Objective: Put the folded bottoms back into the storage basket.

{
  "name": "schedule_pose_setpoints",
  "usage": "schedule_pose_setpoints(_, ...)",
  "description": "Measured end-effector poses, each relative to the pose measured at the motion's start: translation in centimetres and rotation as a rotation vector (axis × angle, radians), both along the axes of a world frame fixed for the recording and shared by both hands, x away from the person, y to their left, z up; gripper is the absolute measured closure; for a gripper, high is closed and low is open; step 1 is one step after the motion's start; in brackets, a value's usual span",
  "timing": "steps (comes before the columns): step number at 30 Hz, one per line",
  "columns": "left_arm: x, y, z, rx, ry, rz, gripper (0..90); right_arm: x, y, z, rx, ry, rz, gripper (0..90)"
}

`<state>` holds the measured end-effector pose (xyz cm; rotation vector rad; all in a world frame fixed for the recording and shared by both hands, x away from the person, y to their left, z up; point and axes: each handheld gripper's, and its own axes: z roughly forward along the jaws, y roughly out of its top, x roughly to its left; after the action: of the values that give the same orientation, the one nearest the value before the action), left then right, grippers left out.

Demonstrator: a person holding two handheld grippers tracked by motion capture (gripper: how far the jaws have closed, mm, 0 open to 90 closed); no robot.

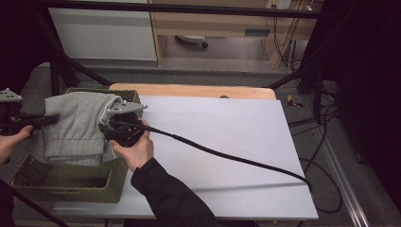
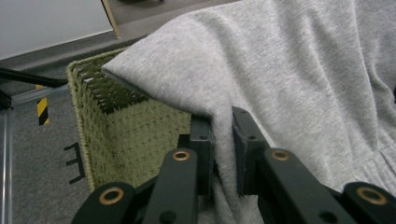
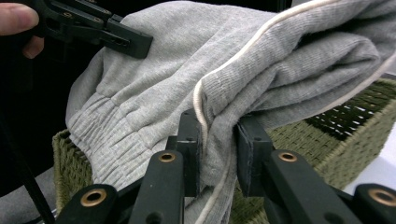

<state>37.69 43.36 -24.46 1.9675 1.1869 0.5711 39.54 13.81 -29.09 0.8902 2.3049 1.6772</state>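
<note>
Big white table [image 1: 227, 142], with green basket [image 1: 71, 182] at its left end. Over the basket, held up: grey sweater [image 1: 78, 125], folded, soft, floppy, light, thick at the ribbed cuffs. Not slippery, not breakable, but saggy in the middle, so probably best held at 2 far-apart edges. Left gripper [image 2: 223, 154] clenched on a pinch of plain cloth at one side. Right gripper [image 3: 218, 156] clenched on the ribbed edge with the white cord [image 3: 201, 112]. Good, thick spots for holding.
</note>
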Motion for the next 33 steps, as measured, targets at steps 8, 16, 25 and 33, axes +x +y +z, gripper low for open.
schedule_pose_setpoints(8,0.0,1.1,-0.6,-0.002,0.005,0.020,80.4,-0.1,1.4,-0.5,-0.005,0.003,0.010,74.4)
schedule_pose_setpoints(16,-0.1,2.0,-1.5,-0.002,0.020,0.030,80.4,0.0,2.3,-1.5,-0.007,0.018,0.025,74.2)
schedule_pose_setpoints(25,-0.2,2.4,-3.5,-0.002,0.045,0.036,80.3,0.0,3.1,-3.4,-0.034,0.033,0.041,73.8)
schedule_pose_setpoints(33,0.0,2.8,-5.5,-0.015,0.075,0.036,80.2,0.1,3.6,-5.1,-0.063,0.045,0.047,73.7)
